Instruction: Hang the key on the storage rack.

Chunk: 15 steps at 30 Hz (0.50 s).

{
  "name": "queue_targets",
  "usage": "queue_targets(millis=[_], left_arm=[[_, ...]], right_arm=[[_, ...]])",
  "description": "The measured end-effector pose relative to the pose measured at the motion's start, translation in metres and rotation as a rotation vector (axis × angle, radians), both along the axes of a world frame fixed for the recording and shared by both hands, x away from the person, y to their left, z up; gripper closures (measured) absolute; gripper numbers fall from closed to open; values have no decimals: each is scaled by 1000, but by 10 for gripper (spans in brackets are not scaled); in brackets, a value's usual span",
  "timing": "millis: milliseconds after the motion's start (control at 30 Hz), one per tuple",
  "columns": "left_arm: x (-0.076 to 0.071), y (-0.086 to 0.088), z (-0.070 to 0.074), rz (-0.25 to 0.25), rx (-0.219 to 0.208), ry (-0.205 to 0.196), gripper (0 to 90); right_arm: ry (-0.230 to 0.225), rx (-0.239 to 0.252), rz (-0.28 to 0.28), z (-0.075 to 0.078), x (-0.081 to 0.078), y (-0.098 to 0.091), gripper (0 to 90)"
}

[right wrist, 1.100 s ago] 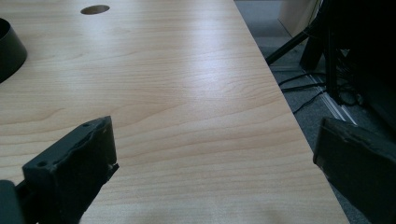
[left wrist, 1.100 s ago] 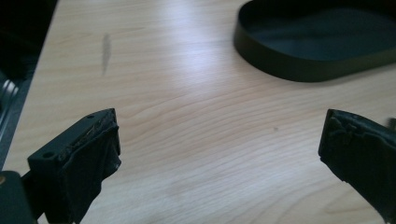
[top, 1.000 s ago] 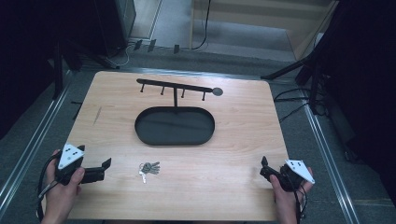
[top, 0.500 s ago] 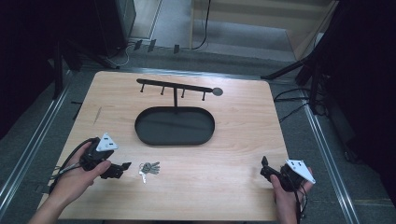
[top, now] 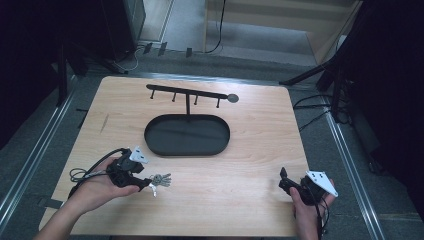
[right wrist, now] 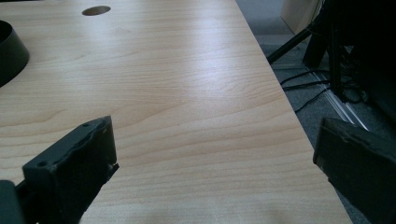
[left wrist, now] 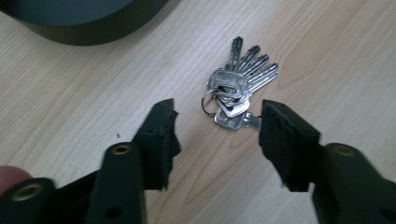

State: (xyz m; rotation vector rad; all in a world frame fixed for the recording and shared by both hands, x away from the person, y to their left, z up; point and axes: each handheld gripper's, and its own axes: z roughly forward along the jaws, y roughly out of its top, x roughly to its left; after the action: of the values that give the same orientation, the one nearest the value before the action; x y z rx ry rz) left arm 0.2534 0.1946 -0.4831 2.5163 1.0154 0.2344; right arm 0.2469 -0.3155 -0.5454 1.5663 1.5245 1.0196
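High view: left gripper (top: 148,186) now beside the keys (top: 160,180) near the front left of the bench (top: 260,150), moved in from the front left corner where it sat a second ago; keys in the same spot as then. Jaws just been closing, half shut now, nothing pressed between them. Right gripper (top: 283,181) at the front right, unmoved, over bare wood. Behind the keys, a black oval tray (top: 187,147) with a post rising from its far edge to a hook bar (top: 187,93), hooks bare. Probable meaning: the reach is done and the pick-up of the keys is the step in hand, perhaps with a hook as the goal. Left gripper view: keys (left wrist: 236,86) fanned flat on the wood just ahead of the two black jaws, the nearest key tip close to the right-hand jaw, no contact certain; a curve of the tray (left wrist: 84,28) at top left. Right gripper view: jaws wide apart and empty, pale wood grain between them, tray edge (right wrist: 11,53) at far left, a small dark disc (right wrist: 96,10) at the top. Bench of light wood with rounded corners; around it grey floor, metal rails, black cables and stand legs, dark surroundings.
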Motion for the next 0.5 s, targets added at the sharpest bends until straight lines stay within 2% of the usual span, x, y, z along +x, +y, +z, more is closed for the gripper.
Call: queue_targets(millis=[67,100,167,400,500], left_arm=[[3,0,-1,5,-2,11,542],[5,0,-2,15,-5,15,616],[9,-1,-4,27,-2,17,688],[21,-3,-13,51,25,74,746],[26,-2,-18,53,15,100,774]], right_arm=[[0,0,0,0,0,0,0],[0,0,1,0,0,0,0],[1,1,1,0,0,0,0],[1,4,3,0,0,-1,0],[-1,5,4,0,0,-1,0]])
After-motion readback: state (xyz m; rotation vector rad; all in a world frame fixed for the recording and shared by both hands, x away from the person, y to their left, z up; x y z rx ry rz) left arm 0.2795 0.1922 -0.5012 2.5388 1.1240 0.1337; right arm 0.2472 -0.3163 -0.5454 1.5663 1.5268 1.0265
